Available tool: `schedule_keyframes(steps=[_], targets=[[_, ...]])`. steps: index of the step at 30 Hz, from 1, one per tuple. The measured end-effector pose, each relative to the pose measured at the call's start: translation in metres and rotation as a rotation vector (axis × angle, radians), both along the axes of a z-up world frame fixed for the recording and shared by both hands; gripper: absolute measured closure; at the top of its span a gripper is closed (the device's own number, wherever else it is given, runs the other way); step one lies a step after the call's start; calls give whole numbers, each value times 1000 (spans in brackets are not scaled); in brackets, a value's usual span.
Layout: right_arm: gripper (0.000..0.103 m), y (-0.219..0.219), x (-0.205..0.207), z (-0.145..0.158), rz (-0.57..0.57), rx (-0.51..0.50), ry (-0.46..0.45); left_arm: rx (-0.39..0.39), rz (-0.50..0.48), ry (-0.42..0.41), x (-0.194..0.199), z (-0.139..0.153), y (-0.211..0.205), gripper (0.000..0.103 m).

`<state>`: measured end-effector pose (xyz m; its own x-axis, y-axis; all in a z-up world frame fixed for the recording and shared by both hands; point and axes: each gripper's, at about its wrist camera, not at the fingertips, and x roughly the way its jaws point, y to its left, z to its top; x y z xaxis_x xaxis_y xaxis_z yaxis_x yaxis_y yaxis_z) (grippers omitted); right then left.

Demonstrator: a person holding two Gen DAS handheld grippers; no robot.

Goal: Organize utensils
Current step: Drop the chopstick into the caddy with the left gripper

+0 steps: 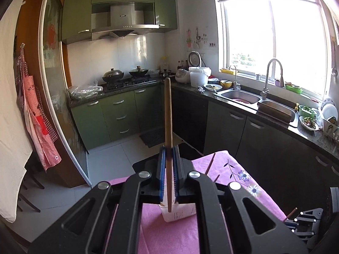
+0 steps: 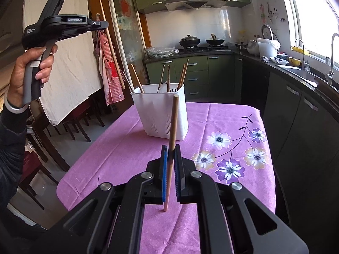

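My left gripper point(image 1: 168, 150) is shut on a wooden chopstick point(image 1: 168, 110) that stands nearly upright between its blue pads. It hangs high above the white utensil holder point(image 1: 180, 212). In the right wrist view a hand lifts the left gripper point(image 2: 103, 24) at the upper left, its chopstick point(image 2: 112, 48) slanting through the jaws. My right gripper point(image 2: 171, 148) is shut on a second chopstick point(image 2: 172, 124), low over the purple tablecloth point(image 2: 118, 148), in front of the holder point(image 2: 156, 114). The holder contains several chopsticks, a white spoon and a fork.
The table with the flowered purple cloth point(image 1: 239, 169) stands in a kitchen. Dark cabinets and a sink counter point(image 2: 296, 72) run along the right. Dining chairs point(image 2: 80, 122) and a hanging white cloth are to the left. A stove with pans point(image 1: 125, 76) is at the back.
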<state>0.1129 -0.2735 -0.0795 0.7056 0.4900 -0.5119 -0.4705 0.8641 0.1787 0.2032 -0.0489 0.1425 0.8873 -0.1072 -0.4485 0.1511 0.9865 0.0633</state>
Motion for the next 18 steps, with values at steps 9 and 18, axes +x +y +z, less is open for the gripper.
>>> schedule_keyframes(steps=[9,18], targets=[[95,-12,4,-3,-29,22,18,-49,20,34,56,-23,10,96],[96,-5,8,-3,-24,12,27,-68,10,137,71,-75,19,96]])
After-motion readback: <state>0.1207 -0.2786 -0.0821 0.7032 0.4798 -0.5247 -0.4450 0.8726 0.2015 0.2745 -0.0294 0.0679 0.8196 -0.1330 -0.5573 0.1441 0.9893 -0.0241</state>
